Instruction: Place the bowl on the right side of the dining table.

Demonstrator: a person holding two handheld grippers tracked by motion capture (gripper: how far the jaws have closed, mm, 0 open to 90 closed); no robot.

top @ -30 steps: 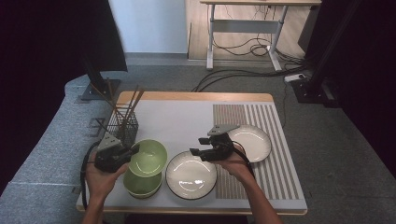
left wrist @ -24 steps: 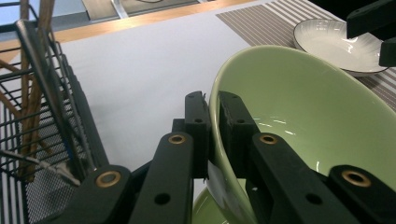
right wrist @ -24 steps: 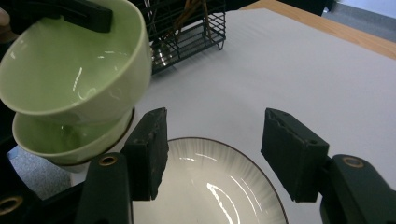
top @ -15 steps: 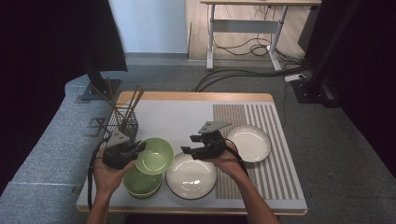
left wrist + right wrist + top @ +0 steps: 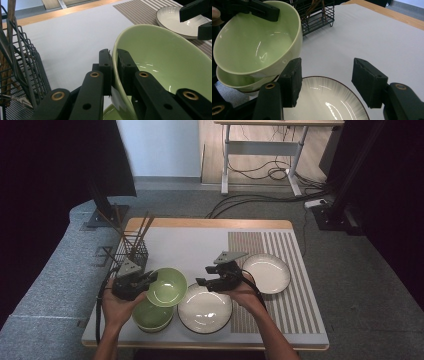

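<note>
My left gripper [image 5: 149,279] is shut on the rim of a light green bowl [image 5: 167,287], holding it tilted above a second green bowl [image 5: 150,316] that rests on the mat. In the left gripper view the jaws pinch the bowl's wall [image 5: 160,62] between them. My right gripper [image 5: 204,276] stands open just above the far edge of a white plate with a dark rim [image 5: 205,309]. In the right gripper view its gripper [image 5: 326,81] holds nothing, with the plate [image 5: 324,100] below and the lifted green bowl [image 5: 254,40] at upper left.
A black wire basket [image 5: 131,252] with chopsticks stands at the left of the white mat [image 5: 200,245]. A second white plate [image 5: 267,272] lies on the striped part at the right. The table's wooden edge [image 5: 210,224] runs along the far side.
My left gripper has lifted the top green bowl off the lower one and tilted it toward the right. My right gripper has shifted slightly left over the plate.
</note>
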